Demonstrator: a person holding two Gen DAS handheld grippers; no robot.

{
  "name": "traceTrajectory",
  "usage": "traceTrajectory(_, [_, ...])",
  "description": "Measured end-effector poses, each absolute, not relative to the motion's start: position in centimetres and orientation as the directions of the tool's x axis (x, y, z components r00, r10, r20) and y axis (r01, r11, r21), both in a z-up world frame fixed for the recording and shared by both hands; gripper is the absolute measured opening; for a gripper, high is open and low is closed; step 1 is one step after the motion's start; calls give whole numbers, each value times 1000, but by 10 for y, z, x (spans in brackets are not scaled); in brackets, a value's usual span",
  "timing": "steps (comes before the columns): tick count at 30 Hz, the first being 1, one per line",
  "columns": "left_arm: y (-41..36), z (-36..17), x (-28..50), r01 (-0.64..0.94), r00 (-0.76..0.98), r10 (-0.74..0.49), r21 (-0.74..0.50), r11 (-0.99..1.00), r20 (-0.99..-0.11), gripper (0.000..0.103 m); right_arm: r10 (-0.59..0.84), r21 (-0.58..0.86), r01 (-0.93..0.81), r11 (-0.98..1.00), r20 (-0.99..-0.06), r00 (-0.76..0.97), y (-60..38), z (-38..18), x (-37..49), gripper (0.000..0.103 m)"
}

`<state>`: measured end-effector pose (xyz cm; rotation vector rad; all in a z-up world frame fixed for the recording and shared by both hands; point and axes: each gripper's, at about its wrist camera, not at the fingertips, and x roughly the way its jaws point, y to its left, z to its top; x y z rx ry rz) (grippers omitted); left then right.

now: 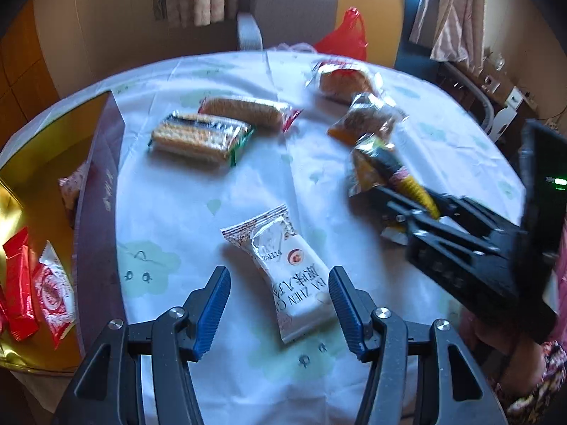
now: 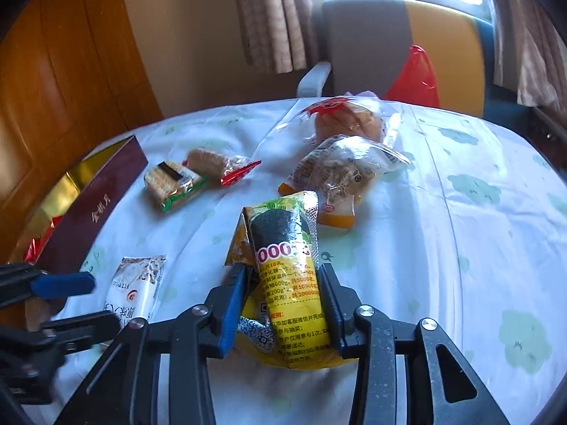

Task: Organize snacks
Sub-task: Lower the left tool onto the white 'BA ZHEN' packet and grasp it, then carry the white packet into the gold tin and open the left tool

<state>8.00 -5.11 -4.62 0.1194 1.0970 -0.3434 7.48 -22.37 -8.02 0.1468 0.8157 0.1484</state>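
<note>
Across the cloth-covered worktop, a white crinkle-edged snack packet is straddled by the wide left gripper, while the crumpled yellow-and-black foil snack packet, pinched in the right gripper, could be squeezed loose and dropped.

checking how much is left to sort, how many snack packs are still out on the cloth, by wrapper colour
White wrapper: 1, the white pack
Yellow wrapper: 1, the yellow pack
Green-edged wrapper: 1, the cracker pack
Red-ended clear wrapper: 1, the long biscuit pack
Orange-edged clear wrapper: 1, the orange-edged pack
Clear wrapper with red print: 1, the bread pack
Total: 6
</note>
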Motion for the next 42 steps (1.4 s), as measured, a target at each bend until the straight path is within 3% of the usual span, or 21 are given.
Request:
traceTrajectory(4, [-57, -56, 92, 314, 378, -249, -129, 941, -892, 59, 200, 208, -73, 975, -699, 686, -227, -80, 73, 42])
traceTrajectory(10, [-64, -59, 87, 359, 466, -222, -46, 932, -856, 58, 199, 213, -67, 975, -693, 693, -227, -81, 71, 42])
traceTrajectory(12, [-59, -59, 83, 358, 487, -230, -48, 932, -842, 51, 199, 214, -66, 975, -691, 695, -227, -80, 69, 42])
traceTrajectory(14, [-54, -59, 79, 357, 502, -234, -47, 933, -833, 37, 197, 212, -65, 975, -690, 696, -226, -80, 69, 42])
traceTrajectory(42, [-16, -28, 56, 381, 553, -363, -160, 911, -750, 33, 150, 217, 2, 976, -679, 719, -208, -72, 54, 35])
